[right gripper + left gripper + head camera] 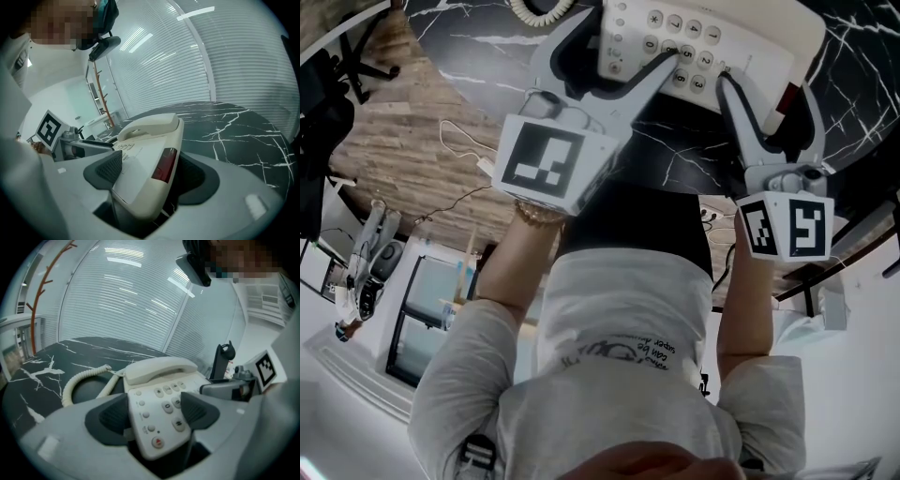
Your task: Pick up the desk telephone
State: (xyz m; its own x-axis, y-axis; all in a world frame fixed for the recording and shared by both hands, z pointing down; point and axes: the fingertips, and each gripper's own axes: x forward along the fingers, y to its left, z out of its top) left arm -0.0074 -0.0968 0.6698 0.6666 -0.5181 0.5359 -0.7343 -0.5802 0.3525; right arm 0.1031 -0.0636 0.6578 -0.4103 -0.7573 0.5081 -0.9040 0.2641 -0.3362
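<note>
a black marble table (37,376) stands before white blinds (131,301), with an orange coat stand (36,296) nearby.

Black marbled table (37,373) seemingly bears the telephone (161,370).

On the keypad (680,47) of the desk telephone (759,37): star, 0 and hash in one line, digits such as 2 and 3 alongside, upside down in the head view. On the shirt (619,309): small print, "can be" and "super" legible, rest unclear.
</note>
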